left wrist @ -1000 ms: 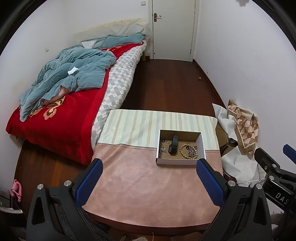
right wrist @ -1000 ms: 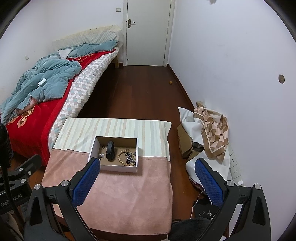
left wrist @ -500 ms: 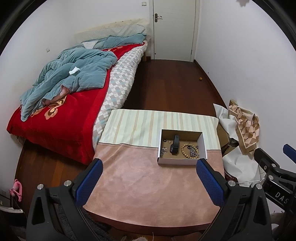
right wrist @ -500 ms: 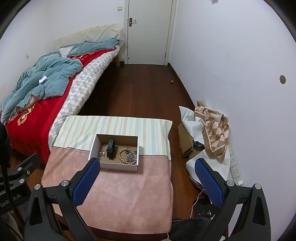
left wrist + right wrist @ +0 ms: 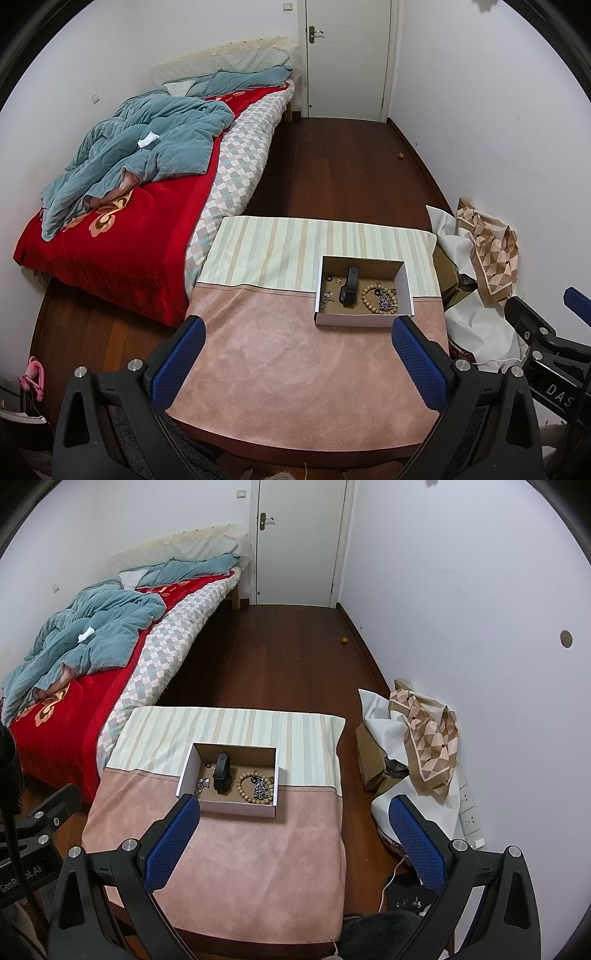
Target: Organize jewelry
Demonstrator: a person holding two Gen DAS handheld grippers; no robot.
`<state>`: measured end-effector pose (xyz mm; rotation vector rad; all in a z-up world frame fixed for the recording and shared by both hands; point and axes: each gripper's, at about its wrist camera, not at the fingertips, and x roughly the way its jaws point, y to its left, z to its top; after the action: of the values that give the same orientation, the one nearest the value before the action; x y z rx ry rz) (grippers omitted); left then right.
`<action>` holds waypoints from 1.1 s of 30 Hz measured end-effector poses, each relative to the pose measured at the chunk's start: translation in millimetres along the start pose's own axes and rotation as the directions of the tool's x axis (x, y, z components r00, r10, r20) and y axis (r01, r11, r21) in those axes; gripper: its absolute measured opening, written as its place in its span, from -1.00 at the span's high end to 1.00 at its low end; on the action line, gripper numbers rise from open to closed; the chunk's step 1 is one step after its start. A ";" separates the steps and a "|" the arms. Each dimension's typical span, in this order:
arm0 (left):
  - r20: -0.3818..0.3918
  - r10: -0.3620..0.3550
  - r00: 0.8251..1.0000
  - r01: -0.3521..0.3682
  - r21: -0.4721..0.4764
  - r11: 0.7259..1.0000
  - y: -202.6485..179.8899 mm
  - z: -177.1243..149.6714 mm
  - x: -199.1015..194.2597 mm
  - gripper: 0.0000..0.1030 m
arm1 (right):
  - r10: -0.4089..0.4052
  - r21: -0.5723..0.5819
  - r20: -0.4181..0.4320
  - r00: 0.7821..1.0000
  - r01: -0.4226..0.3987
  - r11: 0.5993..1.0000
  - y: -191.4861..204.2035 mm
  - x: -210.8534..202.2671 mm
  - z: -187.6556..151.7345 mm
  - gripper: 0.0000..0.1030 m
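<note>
My left hand-held gripper (image 5: 295,356) was closest to me, its two blue fingers (image 5: 179,363) spread wide apart with nothing between them. My right hand-held gripper (image 5: 293,834) was the same, wide apart and holding nothing. Both hung above the near end of the bench (image 5: 295,369), which had a pink cloth over it. I could not see the bench's legs or its front edge well, because the black gripper frames covered them.

A bit farther on sat a small white box (image 5: 364,319) with its top off, where the pink cloth met the striped cloth (image 5: 277,254). Inside the box, in the middle, lay a black band (image 5: 349,288) that looked like a watch. To its right was a ring of wooden beads (image 5: 369,301), with a shiny silver tangle (image 5: 386,299) lying partly on it. I could not tell just what the tangle was. To the left of the band lay a little silver piece (image 5: 327,297) and some tiny bits (image 5: 332,279) too small to name.

Past the bench, on the right by the wall, was a heap of cloth (image 5: 424,734) over a brown carton (image 5: 369,760) that was mostly hidden. On the left was a bed (image 5: 122,236) with a red cover and a rumpled blue blanket (image 5: 140,155). At the far end was a shut white door (image 5: 347,59).
</note>
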<state>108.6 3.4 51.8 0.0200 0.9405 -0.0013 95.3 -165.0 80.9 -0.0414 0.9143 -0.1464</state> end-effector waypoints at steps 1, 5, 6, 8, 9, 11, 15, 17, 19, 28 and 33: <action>0.001 0.000 1.000 0.000 0.000 1.000 -0.4 0.3 0.0 -1.00 | 0.000 -0.001 -0.001 1.000 0.000 1.000 0.7 0.2 -0.1 -1.00; 0.002 0.001 1.000 -0.001 0.001 1.000 -1.0 0.3 0.0 -1.00 | 0.003 -0.002 -0.003 1.000 -0.003 1.000 -0.1 0.9 -0.8 -1.00; 0.003 0.003 1.000 -0.003 0.001 1.000 -1.4 0.4 -0.1 -1.00 | 0.005 -0.001 -0.004 1.000 -0.005 1.000 0.0 0.8 -1.4 -1.00; 0.007 0.002 1.000 -0.002 0.004 1.000 -0.5 -0.7 -0.7 -1.00 | 0.003 -0.003 -0.006 1.000 -0.003 1.000 -1.4 1.9 -1.4 -1.00; 0.008 0.002 1.000 -0.003 0.003 1.000 0.0 -0.9 -0.8 -1.00 | 0.005 -0.003 -0.008 1.000 -0.005 1.000 -1.5 2.2 -1.9 -1.00; 0.006 0.003 1.000 -0.003 0.004 1.000 -0.7 -0.8 -0.7 -1.00 | 0.005 -0.003 -0.010 1.000 -0.005 1.000 -2.4 3.0 -1.2 -1.00; 0.006 0.002 1.000 -0.002 0.005 1.000 -0.6 -1.3 -0.9 -1.00 | 0.004 -0.004 -0.009 1.000 -0.004 1.000 -2.5 3.2 -1.1 -1.00; 0.004 0.000 1.000 0.000 0.004 1.000 -0.7 -1.4 -0.9 -1.00 | 0.006 -0.003 -0.009 1.000 -0.006 1.000 -2.6 3.0 -1.0 -1.00; 0.005 0.000 1.000 0.000 0.005 1.000 0.5 -2.2 -2.2 -1.00 | 0.004 -0.004 -0.009 1.000 -0.004 1.000 -2.5 3.2 -0.8 -1.00; 0.007 0.002 1.000 -0.002 0.006 1.000 -0.5 -2.0 -1.6 -1.00 | 0.008 -0.003 -0.011 1.000 -0.008 1.000 -2.8 3.2 -1.5 -1.00; 0.007 0.000 1.000 -0.001 0.008 1.000 0.5 -3.2 -2.3 -1.00 | 0.005 -0.004 -0.010 1.000 -0.005 1.000 -2.2 2.9 -0.7 -1.00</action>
<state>104.7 3.9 51.7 0.0280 0.9332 -0.0049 96.2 -167.6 78.4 -0.0424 0.9242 -0.1401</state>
